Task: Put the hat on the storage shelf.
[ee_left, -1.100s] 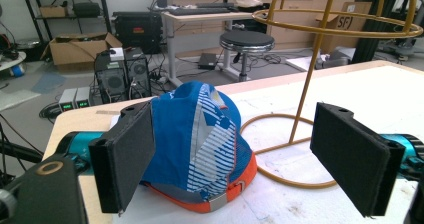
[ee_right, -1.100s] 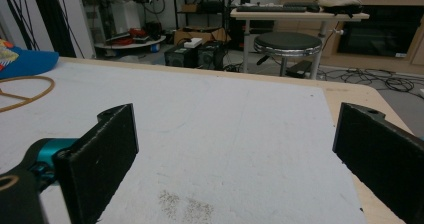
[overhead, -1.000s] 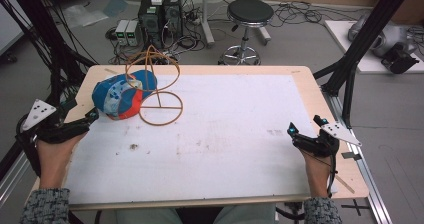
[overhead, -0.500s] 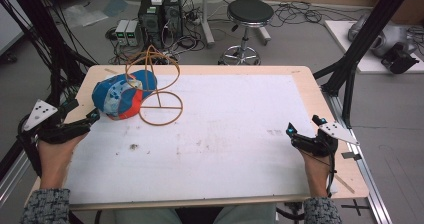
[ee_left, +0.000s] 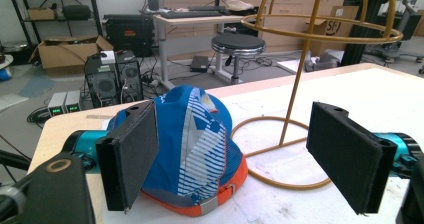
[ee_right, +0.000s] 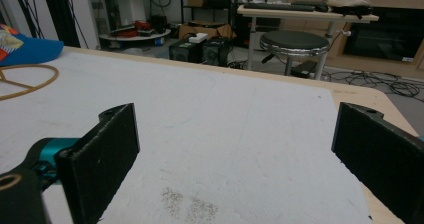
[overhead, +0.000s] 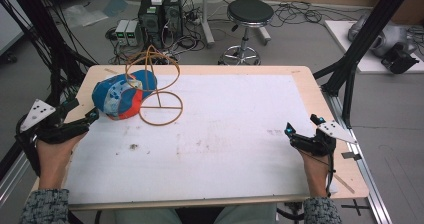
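The cap point(overhead: 119, 98) and wire stand point(overhead: 157, 91) crowded the counter's point(overhead: 240, 149) far-left corner; bare surface lay open elsewhere.

Beyond the table's far edge: black round stool point(overhead: 250, 11) on chrome base — two computer towers point(overhead: 160, 11) just to its left, small grey boxes point(overhead: 127, 31) beside those. Tangled cables point(overhead: 300, 14) across grey floor. Cardboard box point(ee_left: 67, 51) further back.

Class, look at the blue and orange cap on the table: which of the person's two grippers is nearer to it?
Left. The left gripper sits just short of the cap, jaws open toward it. The right gripper is far across the table, open over bare surface.
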Action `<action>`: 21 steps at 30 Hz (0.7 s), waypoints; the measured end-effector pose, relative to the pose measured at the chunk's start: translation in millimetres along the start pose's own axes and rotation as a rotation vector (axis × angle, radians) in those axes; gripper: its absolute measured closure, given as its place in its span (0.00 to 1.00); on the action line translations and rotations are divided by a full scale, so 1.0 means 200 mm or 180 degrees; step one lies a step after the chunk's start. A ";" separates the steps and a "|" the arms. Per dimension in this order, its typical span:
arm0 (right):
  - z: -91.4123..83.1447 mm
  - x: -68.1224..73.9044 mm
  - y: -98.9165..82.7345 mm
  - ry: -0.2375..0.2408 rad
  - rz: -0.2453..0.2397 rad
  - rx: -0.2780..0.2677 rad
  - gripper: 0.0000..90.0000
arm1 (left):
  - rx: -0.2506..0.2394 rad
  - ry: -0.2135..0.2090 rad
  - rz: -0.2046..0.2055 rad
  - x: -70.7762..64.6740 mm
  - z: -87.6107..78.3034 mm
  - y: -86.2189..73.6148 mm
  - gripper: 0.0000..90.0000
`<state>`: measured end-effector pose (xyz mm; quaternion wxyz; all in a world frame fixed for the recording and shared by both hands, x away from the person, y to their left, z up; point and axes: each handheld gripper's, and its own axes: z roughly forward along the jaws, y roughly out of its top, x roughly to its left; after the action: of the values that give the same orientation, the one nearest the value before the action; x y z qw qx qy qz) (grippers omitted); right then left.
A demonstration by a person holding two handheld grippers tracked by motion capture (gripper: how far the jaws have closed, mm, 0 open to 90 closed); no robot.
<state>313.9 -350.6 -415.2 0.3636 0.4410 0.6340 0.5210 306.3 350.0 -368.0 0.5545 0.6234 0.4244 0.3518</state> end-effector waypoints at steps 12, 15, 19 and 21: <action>-0.01 -0.01 0.00 -0.0125 -0.0029 -0.0037 0.04 | -0.0059 -0.0047 0.0055 -0.01 0.05 0.06 0.24; -0.01 -0.01 0.00 -0.0121 -0.0037 -0.0046 0.04 | -0.0083 -0.0059 0.0161 -0.01 0.10 0.10 0.24; 0.00 0.00 0.00 -0.0117 -0.0033 -0.0022 0.04 | -0.0069 -0.0088 0.0281 0.00 0.19 0.14 0.25; 0.00 0.00 0.00 -0.0117 -0.0034 -0.0015 0.04 | -0.0046 -0.0099 0.0275 0.02 0.23 0.14 0.25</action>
<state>314.0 -351.6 -414.3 0.3790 0.4462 0.6284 0.5123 353.2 334.9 -346.5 0.5499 0.6425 0.3859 0.3687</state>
